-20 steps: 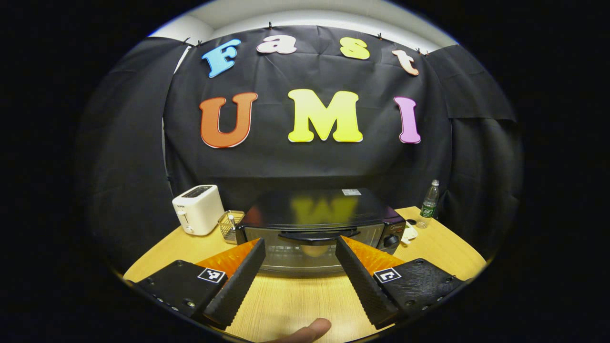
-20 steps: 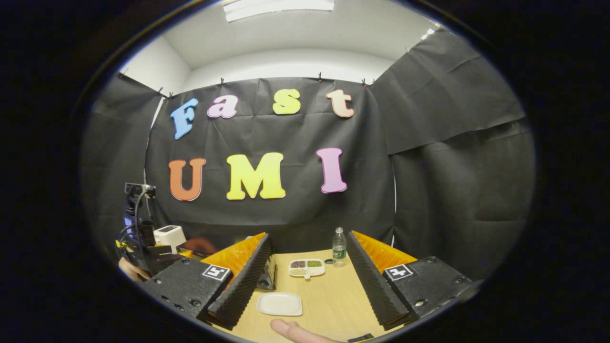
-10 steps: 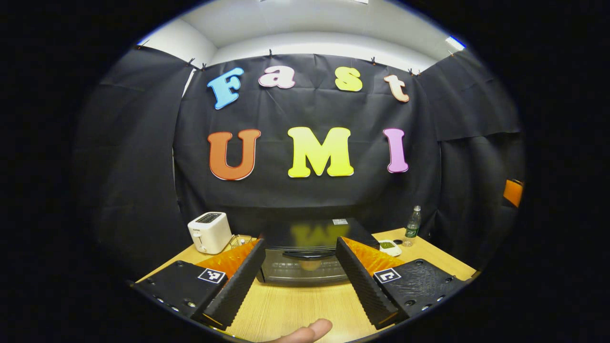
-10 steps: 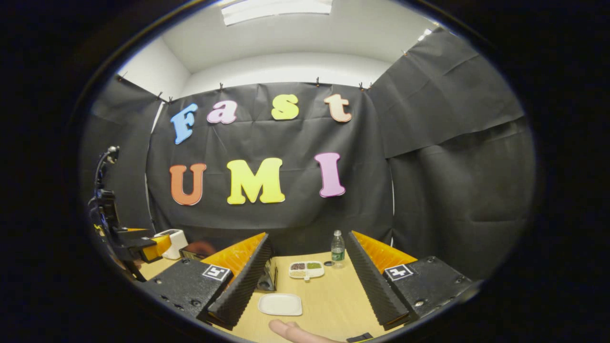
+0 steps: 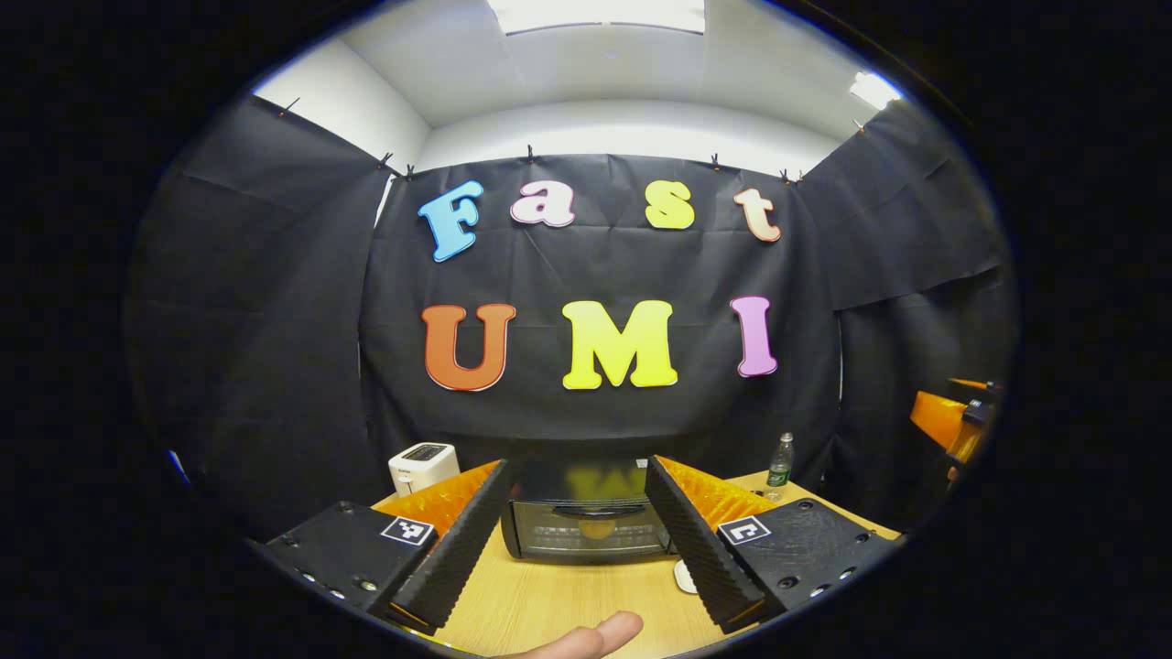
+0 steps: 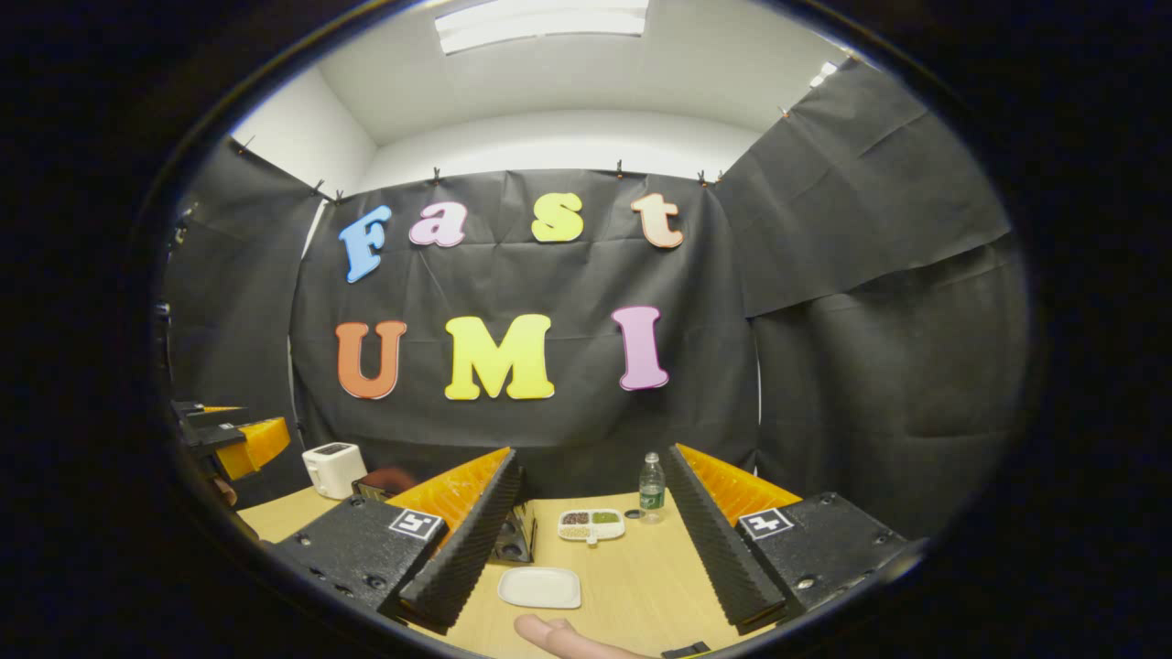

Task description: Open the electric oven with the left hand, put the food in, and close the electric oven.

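The black electric oven (image 5: 586,526) stands at the middle of the wooden table (image 5: 549,599) with its door shut. Something round and yellowish (image 5: 596,529) shows behind the door glass. My left gripper (image 5: 577,469) is open, well back from the oven, with nothing between its fingers. In the right gripper view the oven (image 6: 513,540) is mostly hidden behind one finger. My right gripper (image 6: 593,453) is open and empty above a bare white plate (image 6: 540,587). The left gripper (image 6: 229,437) shows at the far left there, and the right gripper (image 5: 952,419) at the left view's right edge.
A white toaster (image 5: 423,465) stands left of the oven and a water bottle (image 5: 779,462) to its right. A divided dish of foods (image 6: 591,523) lies beyond the plate, near the bottle (image 6: 651,487). A person's fingertip (image 5: 595,633) shows at the bottom.
My left gripper has drawn back from the oven and tipped upward, so the oven looks smaller and lower. The right gripper has hardly moved. Both stayed open.
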`<state>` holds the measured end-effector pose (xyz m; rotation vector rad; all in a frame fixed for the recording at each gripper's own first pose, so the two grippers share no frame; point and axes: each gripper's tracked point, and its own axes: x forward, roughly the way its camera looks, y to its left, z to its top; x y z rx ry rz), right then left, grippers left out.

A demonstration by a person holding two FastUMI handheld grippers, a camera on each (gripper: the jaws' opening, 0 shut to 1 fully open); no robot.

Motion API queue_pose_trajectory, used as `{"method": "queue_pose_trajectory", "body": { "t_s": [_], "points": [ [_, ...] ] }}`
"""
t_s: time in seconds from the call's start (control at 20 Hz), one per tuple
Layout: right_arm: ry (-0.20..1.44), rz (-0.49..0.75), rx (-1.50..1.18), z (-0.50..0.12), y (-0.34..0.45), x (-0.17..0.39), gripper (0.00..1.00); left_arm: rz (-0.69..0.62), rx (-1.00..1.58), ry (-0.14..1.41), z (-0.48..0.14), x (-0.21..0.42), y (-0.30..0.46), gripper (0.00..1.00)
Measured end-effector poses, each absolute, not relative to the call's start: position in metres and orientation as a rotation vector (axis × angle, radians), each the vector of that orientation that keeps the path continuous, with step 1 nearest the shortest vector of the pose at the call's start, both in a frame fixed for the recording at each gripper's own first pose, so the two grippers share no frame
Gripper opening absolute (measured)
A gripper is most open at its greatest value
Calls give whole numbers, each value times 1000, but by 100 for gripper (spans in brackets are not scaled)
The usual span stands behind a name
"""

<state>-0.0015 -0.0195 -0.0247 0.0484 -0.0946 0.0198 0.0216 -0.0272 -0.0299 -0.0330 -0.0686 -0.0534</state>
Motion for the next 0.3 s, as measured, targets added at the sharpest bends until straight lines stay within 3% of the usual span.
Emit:
{"method": "queue_pose_trajectory", "body": {
  "t_s": [0.3],
  "points": [
    [-90, 37, 37, -28, -16, -1, 99, -18, -28, -116, -25, -8, -22, 97]
  ]
}}
